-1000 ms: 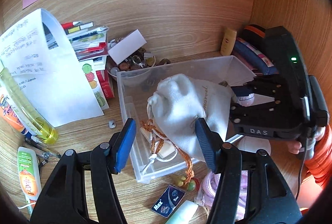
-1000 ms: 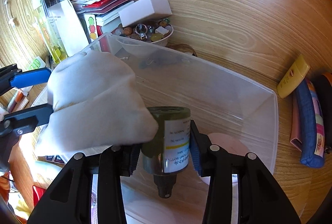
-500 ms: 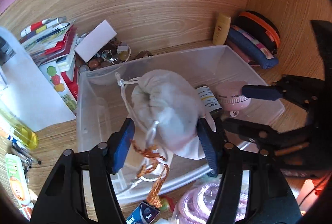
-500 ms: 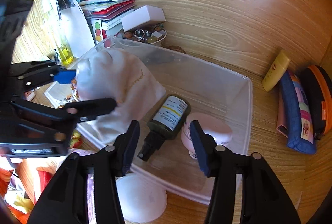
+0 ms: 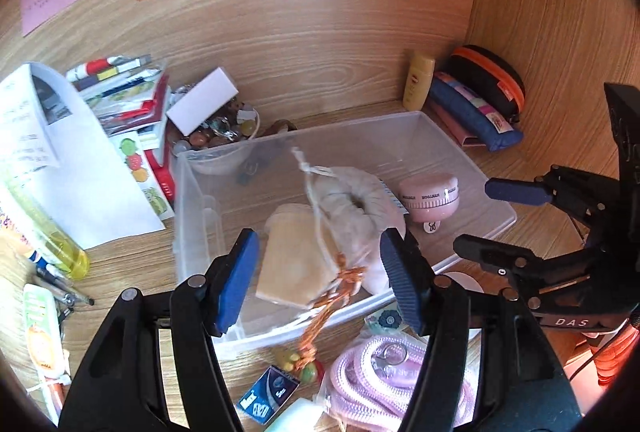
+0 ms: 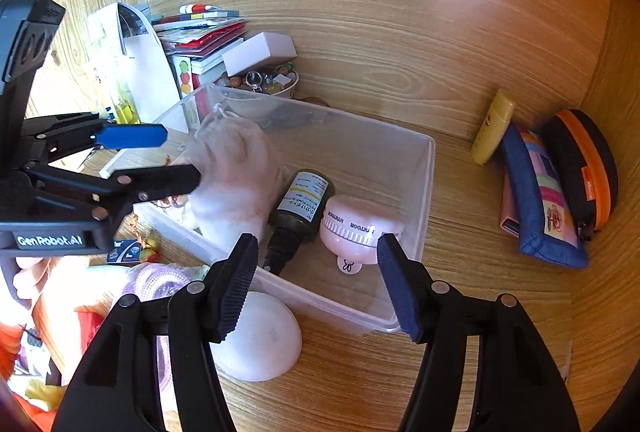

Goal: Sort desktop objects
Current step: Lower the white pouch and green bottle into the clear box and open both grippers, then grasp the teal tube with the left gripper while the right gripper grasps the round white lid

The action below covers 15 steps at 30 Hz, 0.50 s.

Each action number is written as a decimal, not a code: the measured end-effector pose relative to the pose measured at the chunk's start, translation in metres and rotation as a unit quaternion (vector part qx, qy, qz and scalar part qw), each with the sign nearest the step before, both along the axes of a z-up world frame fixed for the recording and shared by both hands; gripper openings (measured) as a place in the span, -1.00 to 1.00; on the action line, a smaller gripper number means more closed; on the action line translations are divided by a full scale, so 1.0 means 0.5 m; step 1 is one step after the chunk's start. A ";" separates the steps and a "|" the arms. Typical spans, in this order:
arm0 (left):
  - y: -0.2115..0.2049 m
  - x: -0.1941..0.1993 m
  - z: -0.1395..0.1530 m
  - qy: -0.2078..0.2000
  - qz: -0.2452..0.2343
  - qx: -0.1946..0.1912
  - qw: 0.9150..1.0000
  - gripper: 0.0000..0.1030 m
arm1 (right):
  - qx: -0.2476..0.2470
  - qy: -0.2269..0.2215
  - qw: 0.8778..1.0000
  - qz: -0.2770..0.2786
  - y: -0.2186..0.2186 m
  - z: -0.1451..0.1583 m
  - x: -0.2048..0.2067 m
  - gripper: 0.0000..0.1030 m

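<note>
White pouch (image 5: pixel 348 216) lies in the bin (image 5: pixel 460 136) — both grippers' fingers open, right widening.

Wooden desk (image 6: pixel 480 312) under clear bin (image 6: pixel 428 168)

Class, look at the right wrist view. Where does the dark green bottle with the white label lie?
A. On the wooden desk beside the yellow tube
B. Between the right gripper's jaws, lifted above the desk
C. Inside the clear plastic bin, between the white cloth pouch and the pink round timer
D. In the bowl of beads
C: the dark green bottle with the white label lies on the floor of the clear plastic bin, with the white cloth pouch on one side and the pink round timer on the other.
</note>
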<state>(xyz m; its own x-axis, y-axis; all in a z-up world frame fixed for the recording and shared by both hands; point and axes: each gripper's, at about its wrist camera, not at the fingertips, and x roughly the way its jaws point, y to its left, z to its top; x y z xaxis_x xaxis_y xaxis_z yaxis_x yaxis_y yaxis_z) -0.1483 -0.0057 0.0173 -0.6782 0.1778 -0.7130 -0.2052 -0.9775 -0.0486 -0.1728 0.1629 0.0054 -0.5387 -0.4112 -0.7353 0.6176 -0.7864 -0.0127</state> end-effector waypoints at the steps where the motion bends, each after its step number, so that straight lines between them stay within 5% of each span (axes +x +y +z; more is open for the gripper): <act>1: -0.005 0.007 0.004 0.002 0.003 0.003 1.000 0.22 | -0.002 -0.001 1.000 0.000 0.002 0.001 0.005 0.20; 15: -0.079 0.112 -0.012 -0.002 0.042 -0.012 0.999 0.53 | 0.009 0.023 1.000 0.010 0.009 -0.004 0.101 0.44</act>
<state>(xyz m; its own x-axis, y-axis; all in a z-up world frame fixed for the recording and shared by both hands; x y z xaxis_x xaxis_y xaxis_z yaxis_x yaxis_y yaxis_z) -0.0923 -0.0454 0.0112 -0.6866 0.1032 -0.7197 -0.1226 -0.9921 -0.0253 -0.1221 0.1674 0.0033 -0.5642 -0.4087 -0.7174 0.6318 -0.7731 -0.0565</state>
